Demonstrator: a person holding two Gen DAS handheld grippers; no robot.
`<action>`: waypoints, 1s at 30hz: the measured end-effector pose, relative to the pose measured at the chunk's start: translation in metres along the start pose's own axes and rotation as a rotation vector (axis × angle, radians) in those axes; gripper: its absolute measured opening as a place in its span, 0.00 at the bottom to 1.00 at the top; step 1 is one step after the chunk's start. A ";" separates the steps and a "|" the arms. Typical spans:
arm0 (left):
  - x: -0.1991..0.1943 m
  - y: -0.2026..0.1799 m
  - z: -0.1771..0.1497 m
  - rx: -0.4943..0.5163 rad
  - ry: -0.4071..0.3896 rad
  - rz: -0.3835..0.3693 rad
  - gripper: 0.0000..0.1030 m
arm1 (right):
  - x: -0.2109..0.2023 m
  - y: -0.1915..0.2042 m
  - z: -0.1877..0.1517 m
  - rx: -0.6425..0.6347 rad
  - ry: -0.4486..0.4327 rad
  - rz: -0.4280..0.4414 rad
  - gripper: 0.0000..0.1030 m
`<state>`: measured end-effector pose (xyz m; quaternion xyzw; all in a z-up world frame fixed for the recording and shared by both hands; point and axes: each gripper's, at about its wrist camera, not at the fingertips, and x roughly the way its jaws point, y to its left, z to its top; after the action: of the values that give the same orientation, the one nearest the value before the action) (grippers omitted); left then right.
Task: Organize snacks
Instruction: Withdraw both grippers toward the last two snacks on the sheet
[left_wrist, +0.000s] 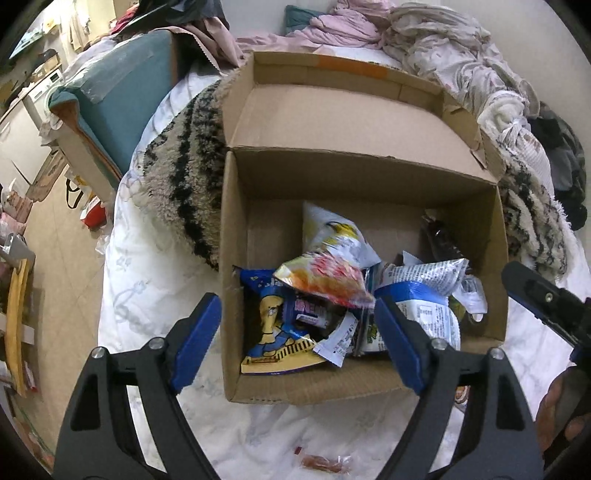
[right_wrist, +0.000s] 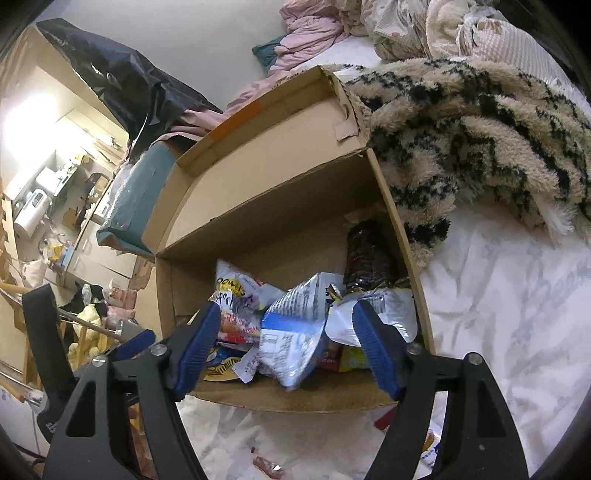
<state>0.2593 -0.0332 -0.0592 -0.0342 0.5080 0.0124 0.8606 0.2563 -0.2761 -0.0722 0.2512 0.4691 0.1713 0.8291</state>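
An open cardboard box (left_wrist: 236, 229) sits on a white bedsheet and holds several snack packets. Among them are a blue packet with a yellow cartoon figure (left_wrist: 273, 325), an orange-red packet (left_wrist: 325, 280), a blue-white packet (left_wrist: 424, 306) and a dark wrapped snack (right_wrist: 369, 254). The box also shows in the right wrist view (right_wrist: 280, 206). My left gripper (left_wrist: 295, 332) is open and empty, just above the box's near wall. My right gripper (right_wrist: 284, 343) is open and empty over the blue-white packet (right_wrist: 291, 336). A small red wrapped snack (left_wrist: 325, 463) lies on the sheet in front of the box.
A furry beige-and-black blanket (left_wrist: 184, 170) lies behind and beside the box, also in the right wrist view (right_wrist: 480, 140). Crumpled bedding and pink clothes (left_wrist: 351, 22) pile up at the back. A teal padded parcel (left_wrist: 122, 96) is at the left. The floor (left_wrist: 55, 236) is left of the bed.
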 end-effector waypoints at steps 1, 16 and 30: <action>-0.002 0.002 -0.001 -0.005 -0.006 -0.002 0.80 | 0.000 0.000 -0.001 -0.003 0.001 -0.007 0.74; -0.032 0.037 -0.049 -0.115 0.003 -0.033 0.83 | -0.044 -0.013 -0.023 0.047 0.003 -0.050 0.74; 0.028 0.024 -0.147 -0.210 0.326 -0.053 0.83 | -0.081 -0.054 -0.080 0.202 0.082 -0.101 0.74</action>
<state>0.1430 -0.0204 -0.1557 -0.1388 0.6355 0.0373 0.7586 0.1489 -0.3415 -0.0822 0.3023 0.5295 0.0915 0.7873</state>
